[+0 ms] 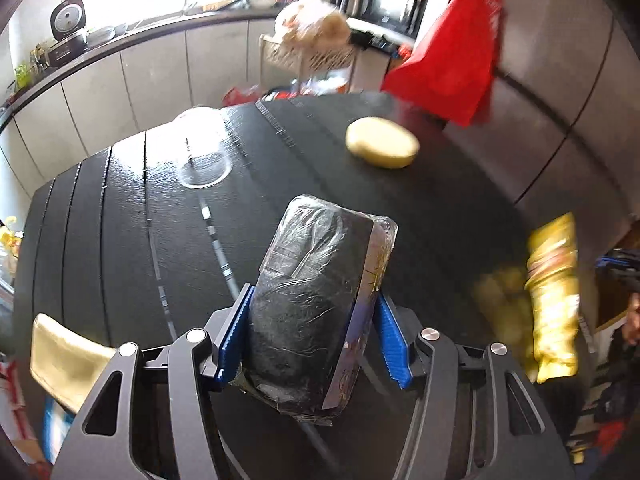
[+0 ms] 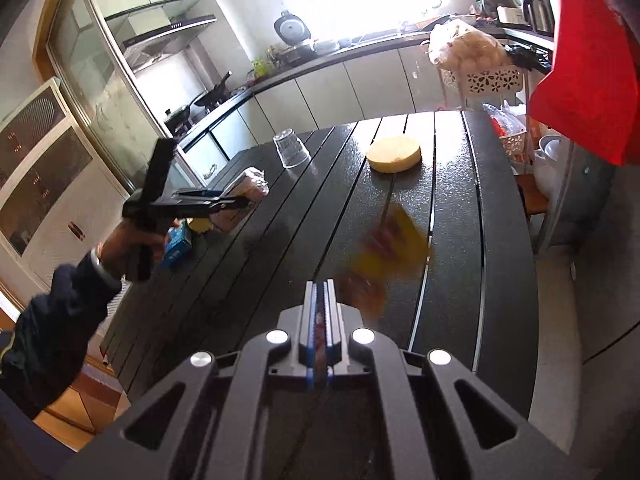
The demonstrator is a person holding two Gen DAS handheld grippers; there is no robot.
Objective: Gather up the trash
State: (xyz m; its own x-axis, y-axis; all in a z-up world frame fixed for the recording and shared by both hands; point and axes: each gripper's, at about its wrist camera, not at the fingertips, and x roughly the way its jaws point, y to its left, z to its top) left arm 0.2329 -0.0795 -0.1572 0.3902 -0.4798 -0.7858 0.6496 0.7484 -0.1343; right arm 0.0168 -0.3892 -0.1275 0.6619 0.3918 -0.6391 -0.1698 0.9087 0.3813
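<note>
1. Jaws of the left gripper (image 1: 314, 334) clamp a dark plastic-wrapped packet (image 1: 316, 300), lifted over the black slatted table (image 1: 120, 220).
2. Right gripper (image 2: 320, 312) jaws are pressed together on a blurred yellow wrapper (image 2: 384, 248) dangling above the table.
3. On the table, farther out, sit a yellow sponge (image 1: 382, 143) and an upturned clear glass (image 1: 202, 152).
4. Beyond the table's far corner hangs a red bag (image 1: 452, 60).

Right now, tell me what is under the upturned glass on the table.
Nothing shows inside the clear glass; only the black slatted table is seen through it, though glare blurs the left wrist view.
</note>
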